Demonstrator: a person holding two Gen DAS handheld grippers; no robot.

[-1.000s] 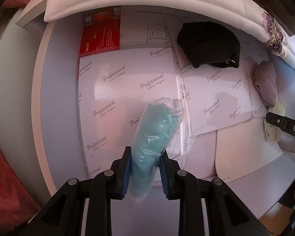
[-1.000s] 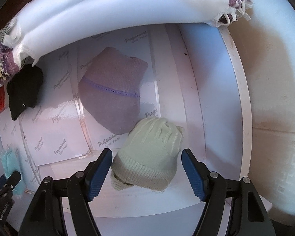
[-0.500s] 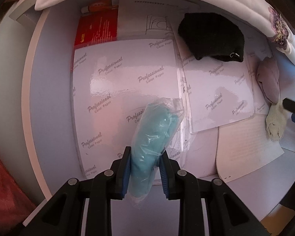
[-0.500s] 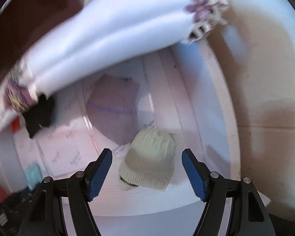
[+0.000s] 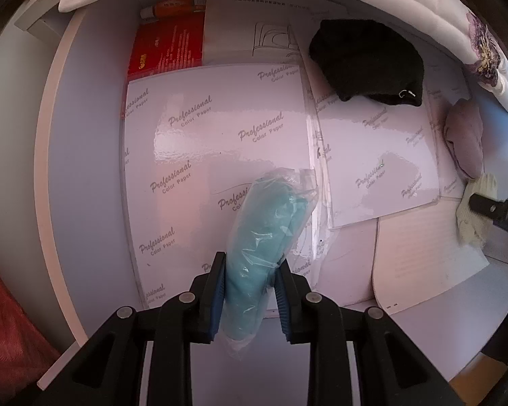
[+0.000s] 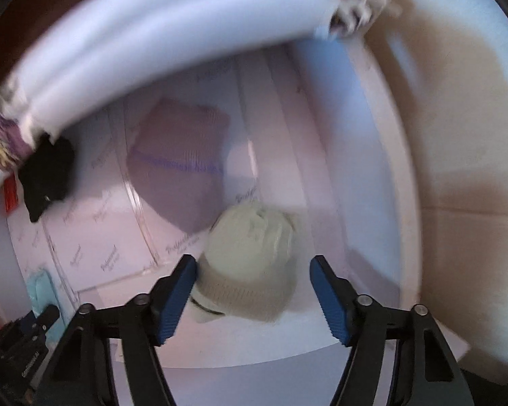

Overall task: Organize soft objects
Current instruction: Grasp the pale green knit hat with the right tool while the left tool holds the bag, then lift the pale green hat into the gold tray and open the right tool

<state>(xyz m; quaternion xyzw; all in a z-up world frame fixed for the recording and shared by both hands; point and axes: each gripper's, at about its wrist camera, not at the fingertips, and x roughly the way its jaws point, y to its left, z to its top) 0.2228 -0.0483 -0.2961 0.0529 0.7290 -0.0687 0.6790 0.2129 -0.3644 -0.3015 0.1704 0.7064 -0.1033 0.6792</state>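
A bagged teal cloth (image 5: 264, 237) is clamped between the jaws of the left gripper (image 5: 250, 291), not yet set down. A cream hat (image 6: 250, 264) lies ungrasped between the spread jaws of the right gripper (image 6: 254, 296). Ahead, a mauve hat (image 6: 179, 162) and a black hat (image 5: 369, 64) remain loose, so most sorting seems left.

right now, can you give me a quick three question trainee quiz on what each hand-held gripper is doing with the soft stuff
1. True or false: the left hand-held gripper is shut on the teal cloth in a plastic bag.
2. Multiple choice: between the open fingers of the right hand-held gripper lies
A. the black hat
B. the cream knit hat
C. the mauve hat
3. Fill in: the printed sheets under the teal cloth read "Professional Color ____".

Key: 1 true; 2 B; 3 Paper.
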